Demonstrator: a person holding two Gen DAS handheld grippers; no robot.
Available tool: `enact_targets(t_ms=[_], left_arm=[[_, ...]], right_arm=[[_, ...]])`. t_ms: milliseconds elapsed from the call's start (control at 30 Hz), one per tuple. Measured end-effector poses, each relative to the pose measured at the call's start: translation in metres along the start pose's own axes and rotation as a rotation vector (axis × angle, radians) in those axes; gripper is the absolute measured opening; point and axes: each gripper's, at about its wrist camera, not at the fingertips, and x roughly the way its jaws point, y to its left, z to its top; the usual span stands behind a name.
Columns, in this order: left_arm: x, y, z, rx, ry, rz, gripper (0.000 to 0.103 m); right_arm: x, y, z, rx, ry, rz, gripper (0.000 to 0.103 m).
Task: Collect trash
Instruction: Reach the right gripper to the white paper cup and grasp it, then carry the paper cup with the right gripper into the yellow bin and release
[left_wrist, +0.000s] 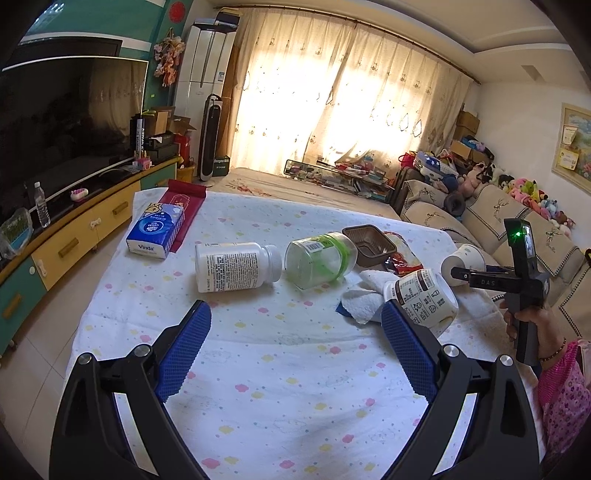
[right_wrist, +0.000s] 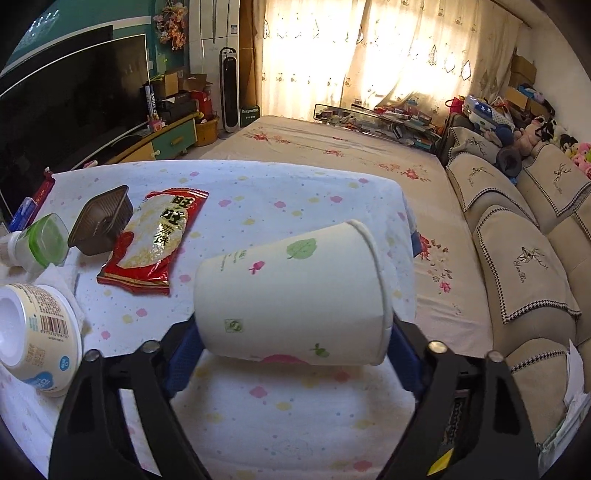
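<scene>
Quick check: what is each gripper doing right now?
Left gripper: open, holding nothing.
Right gripper: closed on the paper cup, held sideways above the table.

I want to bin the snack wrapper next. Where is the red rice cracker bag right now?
In the right wrist view the red rice cracker bag lies flat on the tablecloth, upper left, beside the brown plastic tray and left of the held paper cup.

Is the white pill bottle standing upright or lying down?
Lying down. The pill bottle rests on its side on the tablecloth, cap on and pointing toward the green jar.
</scene>
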Motion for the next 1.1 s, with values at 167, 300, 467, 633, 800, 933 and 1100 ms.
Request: enact_targets(t_ms=[167,300,467,633,800,933,1100], left_arm=[[0.000,0.000,-0.001,0.000,-0.002,0.003,0.092],[-0.001,-0.001,0.000,0.004,-0.001,0.003,0.092],[-0.001,-0.001,-0.001,0.005,0.004,0.006,0.092],[0.001,-0.003,-0.001,0.014,0.008,0.008,0.092],[0.005,-0.005,-0.003,0.020,0.019,0.011,0.092],[0.007,-0.006,-0.004,0.028,0.023,0.013,0.092],[0.009,-0.008,-0.005,0.036,0.026,0.019,0.092]], right_arm=[[-0.009,0.000,-0.004,0.016,-0.012,0.004,0.080],[-0.021,0.004,-0.008,0.021,-0.016,0.005,0.080],[-0.048,0.005,-0.022,0.028,-0.027,-0.009,0.080],[-0.081,-0.011,-0.049,0.078,-0.055,-0.056,0.080],[-0.118,-0.048,-0.082,0.177,-0.085,-0.120,0.080],[-0.131,-0.076,-0.114,0.233,-0.056,-0.189,0.081],[-0.134,-0.108,-0.151,0.296,-0.003,-0.245,0.081]])
